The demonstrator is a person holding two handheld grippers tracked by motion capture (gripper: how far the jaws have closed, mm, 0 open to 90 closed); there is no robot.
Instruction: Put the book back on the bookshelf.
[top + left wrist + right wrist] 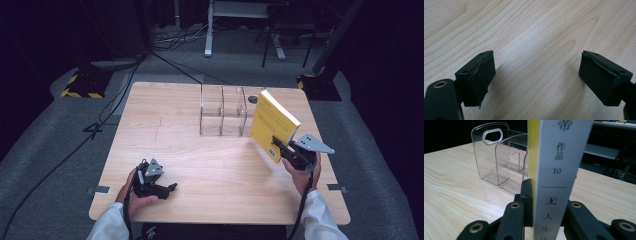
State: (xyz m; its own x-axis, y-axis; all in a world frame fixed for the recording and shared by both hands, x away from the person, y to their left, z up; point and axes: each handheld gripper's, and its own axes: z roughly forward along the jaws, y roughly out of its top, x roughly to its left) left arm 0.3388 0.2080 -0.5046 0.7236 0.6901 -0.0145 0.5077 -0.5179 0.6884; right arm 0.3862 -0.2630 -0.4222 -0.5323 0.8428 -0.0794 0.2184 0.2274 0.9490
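Right gripper (284, 148) pinches the yellow book (272, 122) upright by its spine at 3 o'clock of the tabletop (165, 115), likely mid-carry toward the clear acrylic organizer (223, 111) at 12; left gripper (167, 190) idle, fingers spread, at 7.

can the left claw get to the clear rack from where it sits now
Probably yes. The left claw is open and holds nothing, and bare table lies between it and the clear rack. The yellow book in the right claw stays off to the side.
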